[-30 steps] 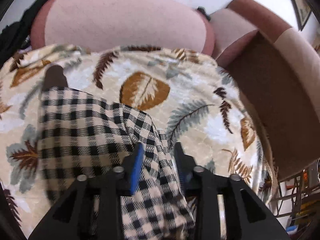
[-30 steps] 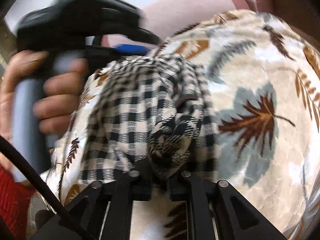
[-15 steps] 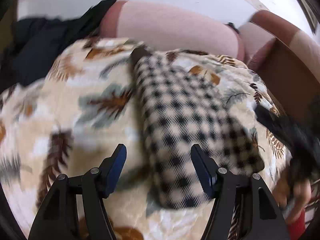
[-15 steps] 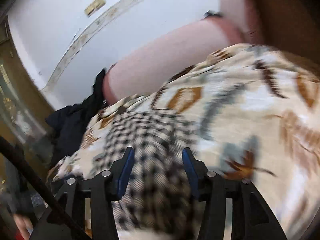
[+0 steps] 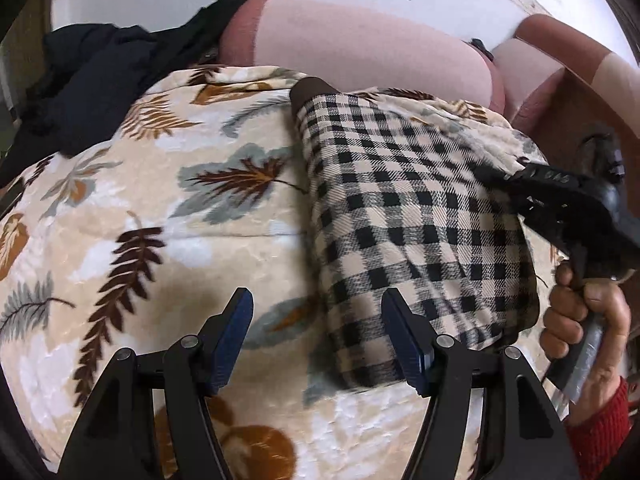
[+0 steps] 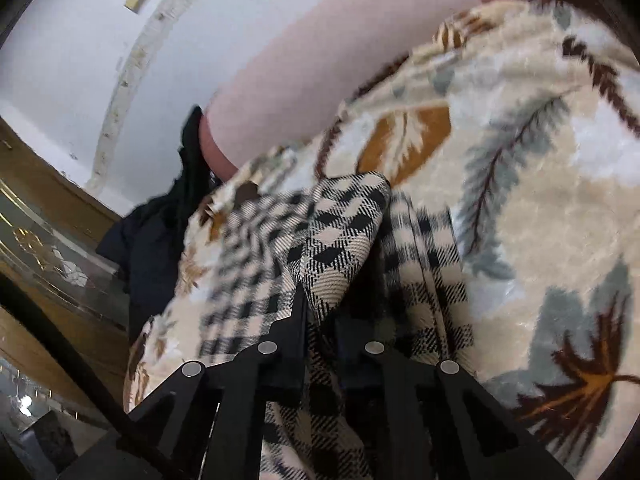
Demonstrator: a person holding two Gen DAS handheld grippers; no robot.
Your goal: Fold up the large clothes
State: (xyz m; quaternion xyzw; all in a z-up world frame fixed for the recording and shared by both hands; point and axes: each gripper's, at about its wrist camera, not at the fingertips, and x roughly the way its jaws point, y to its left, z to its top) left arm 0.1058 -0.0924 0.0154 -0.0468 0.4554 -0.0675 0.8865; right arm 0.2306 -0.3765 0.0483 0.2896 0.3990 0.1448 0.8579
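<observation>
A cream blanket (image 5: pixel 168 216) printed with brown, orange and grey-blue leaves fills the lower and middle left of the left wrist view. Behind it, across the upper middle, runs a pink sofa backrest (image 5: pixel 360 52), with a brown armrest (image 5: pixel 560 32) at upper right. A heap of black cloth (image 5: pixel 92 80) lies at upper left, touching the blanket's edge. A white wall (image 6: pixel 100 40) fills the right wrist view's upper left.

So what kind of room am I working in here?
Probably a home living room: a pink sofa covered by a leaf-print blanket, with a checked garment laid on it and a white wall behind.
</observation>
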